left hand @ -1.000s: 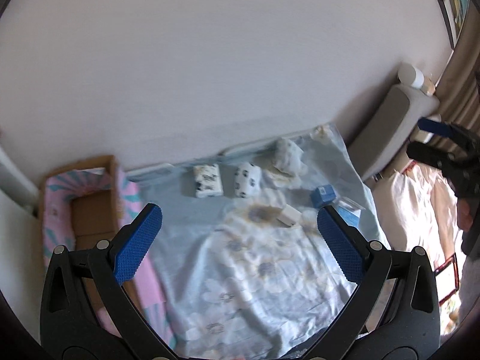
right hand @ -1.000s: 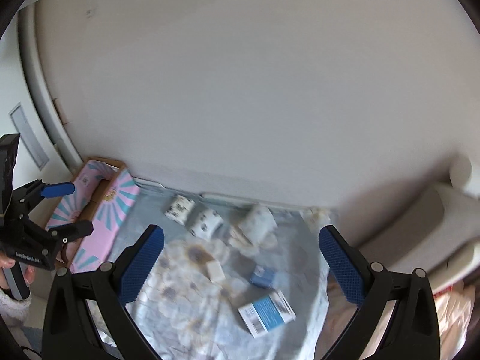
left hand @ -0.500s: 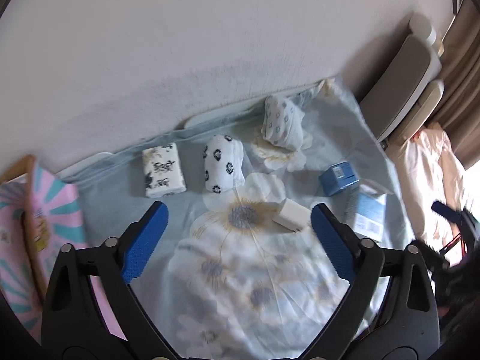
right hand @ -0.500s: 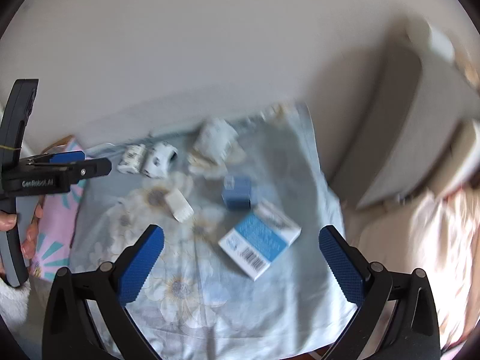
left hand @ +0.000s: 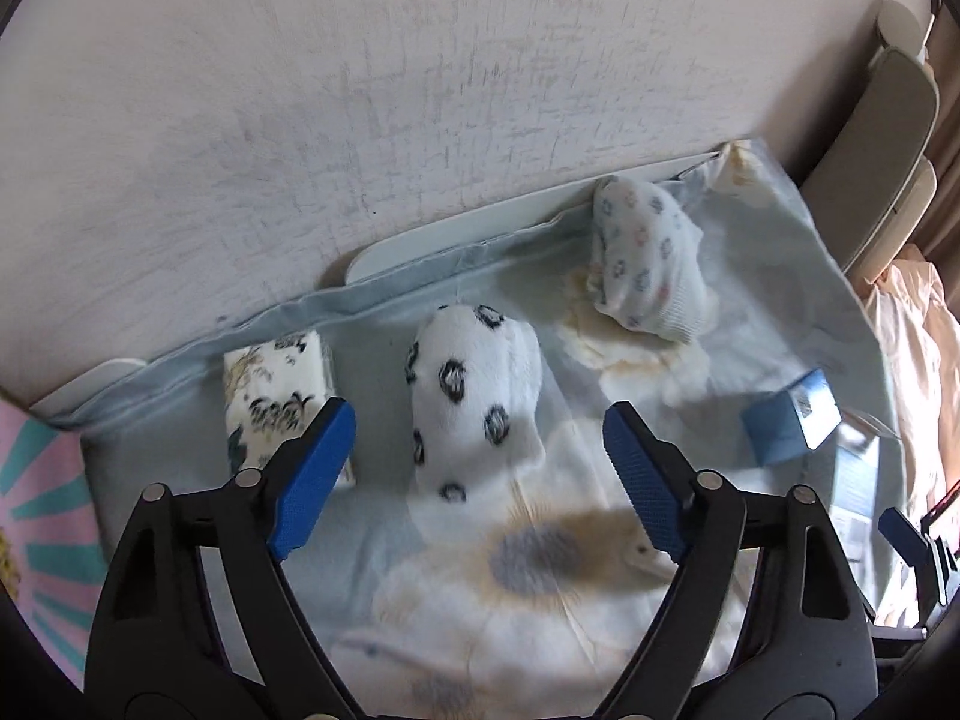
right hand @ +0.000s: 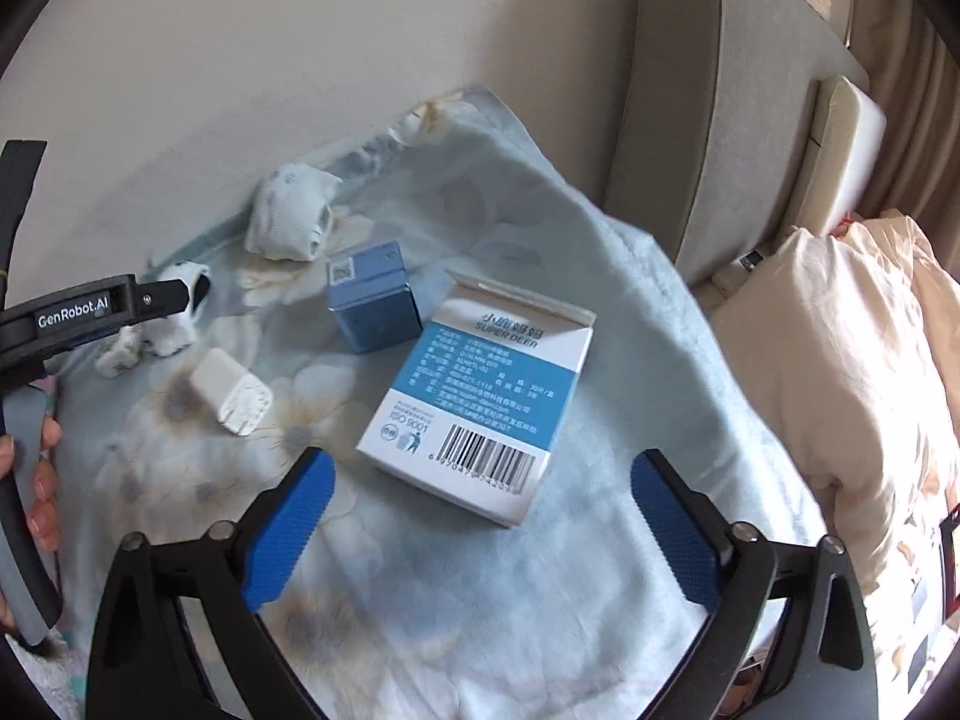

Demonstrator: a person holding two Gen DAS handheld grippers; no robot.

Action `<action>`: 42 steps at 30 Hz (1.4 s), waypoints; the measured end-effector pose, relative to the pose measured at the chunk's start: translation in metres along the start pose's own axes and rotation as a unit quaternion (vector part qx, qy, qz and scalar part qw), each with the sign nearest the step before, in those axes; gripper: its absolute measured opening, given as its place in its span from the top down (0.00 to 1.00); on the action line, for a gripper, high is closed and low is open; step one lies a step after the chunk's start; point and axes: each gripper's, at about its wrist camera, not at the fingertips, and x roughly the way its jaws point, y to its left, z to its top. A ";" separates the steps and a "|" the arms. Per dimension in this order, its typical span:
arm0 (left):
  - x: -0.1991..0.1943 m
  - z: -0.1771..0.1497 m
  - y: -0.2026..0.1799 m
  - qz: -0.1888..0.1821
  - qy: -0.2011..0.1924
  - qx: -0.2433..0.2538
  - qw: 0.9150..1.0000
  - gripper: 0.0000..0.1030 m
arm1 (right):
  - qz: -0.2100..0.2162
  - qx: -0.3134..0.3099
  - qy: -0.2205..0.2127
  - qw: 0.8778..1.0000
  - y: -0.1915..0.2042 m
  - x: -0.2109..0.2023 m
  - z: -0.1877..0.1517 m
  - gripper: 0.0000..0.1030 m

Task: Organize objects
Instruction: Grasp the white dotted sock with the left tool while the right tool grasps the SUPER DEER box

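My left gripper (left hand: 477, 462) is open and empty, with a white sock roll with black spots (left hand: 474, 396) lying between and just past its fingertips. A floral tissue pack (left hand: 279, 393) lies to its left, a pale patterned sock roll (left hand: 645, 258) at the back right. My right gripper (right hand: 480, 516) is open and empty just in front of a blue-and-white carton (right hand: 480, 390). A small blue box (right hand: 372, 300) stands behind the carton, and a small white block (right hand: 231, 393) lies to the left. The left gripper (right hand: 78, 315) shows at the left edge.
Everything lies on a light blue floral cloth (right hand: 540, 600) against a white wall (left hand: 420, 90). A pink striped box edge (left hand: 36, 510) is at far left. A grey headboard (right hand: 720, 120) and cream bedding (right hand: 840, 360) are to the right.
Both grippers have moved down and closer to the cloth. The left one now frames the spotted sock roll; the right one has come close to the blue-and-white carton. Both stay open.
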 end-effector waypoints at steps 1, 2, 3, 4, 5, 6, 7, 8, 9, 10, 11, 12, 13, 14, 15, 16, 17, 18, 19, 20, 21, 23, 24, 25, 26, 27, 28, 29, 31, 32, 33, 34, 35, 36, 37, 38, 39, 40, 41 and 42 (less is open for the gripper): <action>0.003 0.001 -0.001 0.001 0.000 0.004 1.000 0.22 | -0.006 0.005 0.000 1.000 0.000 0.005 0.000 0.11; 0.006 0.001 -0.003 0.003 0.000 0.009 1.000 0.23 | -0.008 0.008 -0.001 1.000 0.000 0.007 0.000 0.12; 0.009 0.002 -0.004 0.006 0.000 0.015 1.000 0.23 | -0.010 0.012 -0.001 1.000 0.001 0.010 0.000 0.12; 0.012 0.002 -0.005 0.006 0.001 0.018 1.000 0.24 | -0.012 0.018 -0.003 1.000 0.001 0.014 0.002 0.13; 0.015 0.003 -0.006 0.006 0.001 0.019 1.000 0.26 | -0.014 0.023 -0.004 1.000 0.001 0.017 0.003 0.13; 0.017 0.003 -0.007 0.005 0.003 0.021 1.000 0.27 | -0.015 0.027 -0.005 1.000 0.001 0.020 0.004 0.14; 0.018 0.003 -0.007 0.007 0.003 0.021 1.000 0.28 | -0.018 0.030 -0.005 0.999 0.002 0.023 0.005 0.15; 0.020 0.003 -0.007 0.010 0.004 0.022 1.000 0.30 | -0.020 0.032 -0.004 0.999 0.002 0.025 0.006 0.15; 0.022 0.003 -0.007 0.009 0.006 0.021 1.000 0.31 | -0.022 0.033 -0.004 0.999 0.003 0.027 0.007 0.16; 0.024 0.003 -0.006 0.007 0.008 0.019 1.000 0.32 | -0.024 0.036 -0.003 0.999 0.004 0.030 0.008 0.18; 0.025 0.003 -0.006 0.006 0.009 0.019 1.000 0.35 | -0.024 0.039 -0.002 0.999 0.004 0.032 0.010 0.19; 0.025 0.002 -0.007 0.008 0.007 0.022 1.000 0.36 | -0.024 0.039 -0.002 0.999 0.004 0.033 0.011 0.23; 0.026 0.002 -0.007 0.010 0.007 0.023 1.000 0.37 | -0.026 0.040 -0.004 0.999 0.005 0.035 0.012 0.26; 0.026 0.002 -0.008 0.013 0.006 0.026 1.000 0.40 | -0.030 0.039 -0.004 0.999 0.006 0.035 0.013 0.27; 0.026 0.002 -0.008 0.018 0.005 0.027 0.999 0.44 | -0.036 0.038 -0.005 0.999 0.007 0.036 0.013 0.30; 0.026 0.002 -0.008 0.023 0.004 0.028 0.999 0.47 | -0.040 0.037 -0.007 0.999 0.008 0.037 0.013 0.31; 0.025 0.002 -0.007 0.023 0.001 0.027 0.999 0.53 | -0.043 0.035 -0.008 0.998 0.009 0.037 0.014 0.32; 0.025 0.002 -0.007 0.024 0.001 0.027 0.999 0.58 | -0.045 0.034 -0.008 0.998 0.009 0.038 0.014 0.33; 0.025 0.003 -0.006 0.023 0.000 0.028 0.999 0.59 | -0.049 0.034 -0.010 0.998 0.009 0.038 0.013 0.33; 0.025 0.003 -0.006 0.023 -0.001 0.029 0.999 0.61 | -0.054 0.031 -0.011 0.998 0.010 0.038 0.012 0.33; 0.025 0.003 -0.005 0.023 -0.002 0.030 0.999 0.63 | -0.057 0.029 -0.012 0.998 0.010 0.038 0.012 0.34; 0.025 0.004 -0.004 0.025 -0.001 0.031 0.999 0.65 | -0.061 0.030 -0.015 0.998 0.009 0.038 0.010 0.34; 0.025 0.004 -0.003 0.025 -0.001 0.031 0.999 0.65 | -0.061 0.031 -0.015 0.998 0.009 0.038 0.010 0.34; 0.025 0.004 -0.003 0.026 0.000 0.030 0.999 0.65 | -0.062 0.032 -0.016 0.997 0.008 0.038 0.009 0.34; 0.025 0.004 -0.002 0.027 0.001 0.028 0.999 0.65 | -0.062 0.034 -0.017 0.997 0.007 0.037 0.009 0.34; 0.024 0.004 -0.001 0.027 0.001 0.025 0.999 0.65 | -0.062 0.033 -0.017 0.997 0.007 0.037 0.008 0.35; 0.023 0.004 0.000 0.026 0.001 0.023 0.999 0.65 | -0.063 0.033 -0.018 0.997 0.007 0.037 0.008 0.35; 0.022 0.004 0.000 0.026 0.000 0.021 0.999 0.65 | -0.063 0.033 -0.018 0.997 0.006 0.037 0.008 0.35; 0.018 0.005 0.001 0.026 -0.003 0.019 0.999 0.65 | -0.062 0.036 -0.019 0.997 0.005 0.036 0.007 0.35; 0.015 0.006 0.001 0.026 -0.003 0.018 1.000 0.65 | -0.062 0.037 -0.020 0.997 0.004 0.036 0.007 0.36; 0.013 0.006 0.002 0.026 -0.004 0.017 1.000 0.65 | -0.062 0.036 -0.021 0.997 0.003 0.035 0.007 0.36; 0.011 0.007 0.002 0.025 -0.004 0.014 1.000 0.65 | -0.061 0.036 -0.021 0.997 0.003 0.033 0.007 0.36; 0.008 0.008 0.002 0.024 -0.006 0.012 1.000 0.65 | -0.059 0.035 -0.023 0.997 0.003 0.032 0.007 0.36; 0.003 0.010 0.003 0.024 -0.009 0.008 1.000 0.65 | -0.059 0.034 -0.024 0.997 0.003 0.030 0.008 0.37; -0.003 0.012 0.003 0.024 -0.011 0.003 1.000 0.65 | -0.058 0.032 -0.025 0.997 0.003 0.027 0.009 0.37; -0.007 0.013 0.003 0.024 -0.013 0.001 1.000 0.65 | -0.055 0.031 -0.026 0.998 0.003 0.025 0.010 0.37; -0.013 0.014 0.004 0.023 -0.017 -0.004 1.000 0.65 | -0.054 0.030 -0.028 0.998 0.003 0.022 0.011 0.37; -0.019 0.013 0.004 0.024 -0.019 -0.008 1.000 0.65 | -0.052 0.028 -0.031 0.998 0.003 0.019 0.013 0.37; -0.025 0.014 0.004 0.025 -0.021 -0.012 0.999 0.65 | -0.051 0.023 -0.032 0.998 0.004 0.016 0.015 0.37; -0.032 0.013 0.003 0.024 -0.024 -0.015 0.999 0.65 | -0.050 0.018 -0.033 0.998 0.005 0.014 0.017 0.37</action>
